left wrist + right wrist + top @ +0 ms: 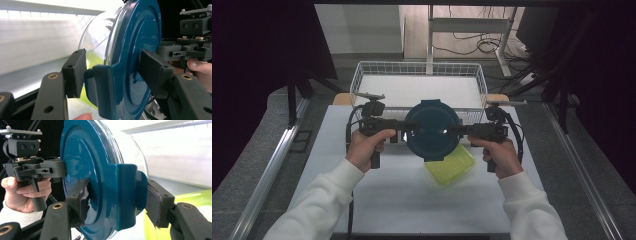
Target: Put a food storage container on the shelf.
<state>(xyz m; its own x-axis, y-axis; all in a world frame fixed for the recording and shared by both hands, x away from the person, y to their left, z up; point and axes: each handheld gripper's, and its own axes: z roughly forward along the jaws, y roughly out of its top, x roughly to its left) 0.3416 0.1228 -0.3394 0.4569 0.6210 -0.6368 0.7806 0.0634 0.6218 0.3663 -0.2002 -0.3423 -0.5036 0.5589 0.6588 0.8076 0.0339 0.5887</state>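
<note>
Item: left gripper (404,131) and right gripper (452,131), each clamped on 1 side latch of a round clear container with a teal snap-lid (432,129). Held aloft between both, level, above a yellow-green translucent rectangular lid (454,164); white wire basket (362,75) just behind, presumably the destination.

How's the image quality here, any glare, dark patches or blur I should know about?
High view: dark surround, the white table evenly lit, round container sharp. Left gripper view: background behind the container washed out by glare. Right gripper view: upper right blown out, the yellow-green lid soft.
</note>
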